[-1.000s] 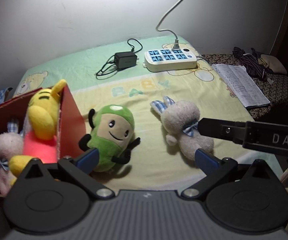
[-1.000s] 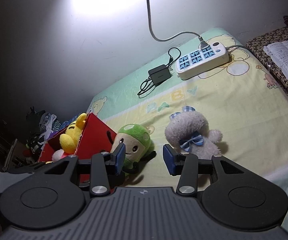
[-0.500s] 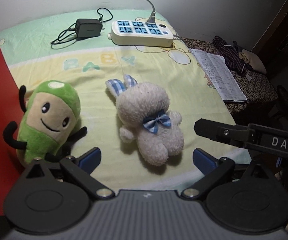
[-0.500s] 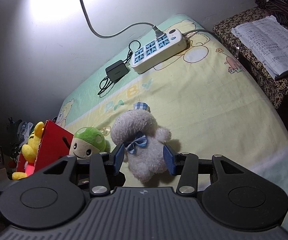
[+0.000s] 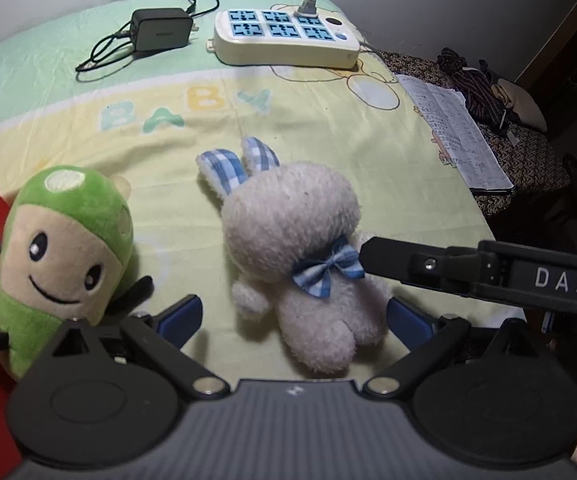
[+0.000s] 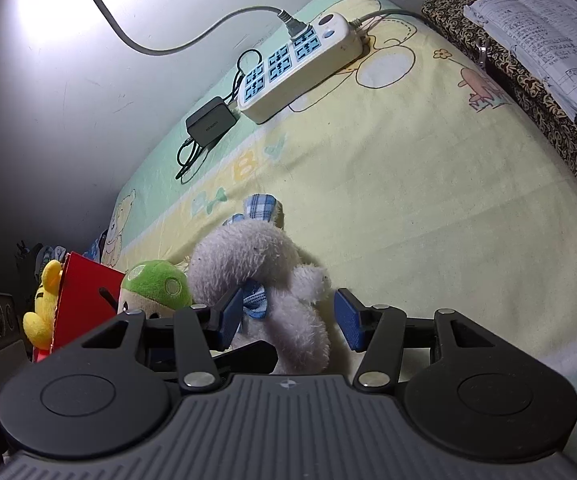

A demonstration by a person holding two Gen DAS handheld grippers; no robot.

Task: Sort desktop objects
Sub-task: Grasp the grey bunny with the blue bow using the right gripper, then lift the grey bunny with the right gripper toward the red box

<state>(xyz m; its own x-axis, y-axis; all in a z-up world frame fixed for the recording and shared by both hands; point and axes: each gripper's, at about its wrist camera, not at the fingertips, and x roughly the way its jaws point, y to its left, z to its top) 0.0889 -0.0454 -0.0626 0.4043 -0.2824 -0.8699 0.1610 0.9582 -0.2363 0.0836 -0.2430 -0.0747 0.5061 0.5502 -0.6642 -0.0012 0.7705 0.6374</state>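
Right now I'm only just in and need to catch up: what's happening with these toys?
A person with a gripper in each hand is sorting plush toys. Both the left gripper and the right gripper are open, straddling the white bunny lying on the sheet. The green plush leans on the red box, which holds a yellow toy.

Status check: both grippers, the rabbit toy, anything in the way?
Left gripper open, right gripper open, both straddling rabbit toy. Rabbit lies on sheet, ungripped. Green toy close beside.

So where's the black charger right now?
In the left wrist view the black charger lies at the far edge of the sheet, just left of the white power strip.
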